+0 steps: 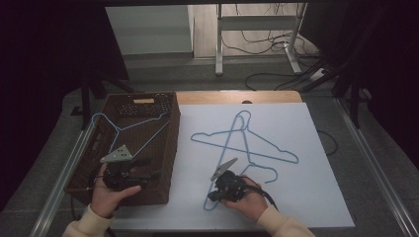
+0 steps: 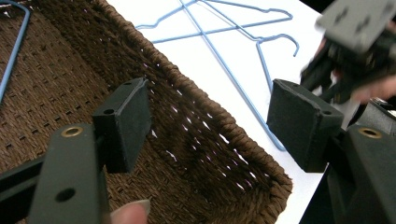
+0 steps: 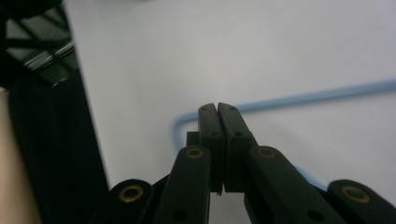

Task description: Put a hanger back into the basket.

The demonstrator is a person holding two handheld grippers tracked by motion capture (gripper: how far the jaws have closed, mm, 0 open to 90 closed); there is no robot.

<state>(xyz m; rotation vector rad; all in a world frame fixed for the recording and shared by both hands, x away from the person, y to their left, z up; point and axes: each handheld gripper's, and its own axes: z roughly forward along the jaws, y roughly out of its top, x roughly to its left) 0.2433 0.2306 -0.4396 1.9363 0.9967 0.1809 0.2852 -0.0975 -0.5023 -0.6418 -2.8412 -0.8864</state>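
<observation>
one hanger in the basket, two left on the sheet

while one blue wire hanger (image 1: 129,129) already lies in the wicker basket (image 1: 168,163), two crossed hangers (image 1: 247,143) remain on the white sheet (image 1: 306,187). the right gripper (image 3: 218,108) has its jaws clamped on a corner of the nearer hanger (image 3: 299,99). the left gripper (image 2: 210,126) hovers over the basket, jaws apart and empty.

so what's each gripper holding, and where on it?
Right gripper: shut on a blue wire hanger, at its rounded end corner. Left gripper: open over the basket, holding nothing.
</observation>
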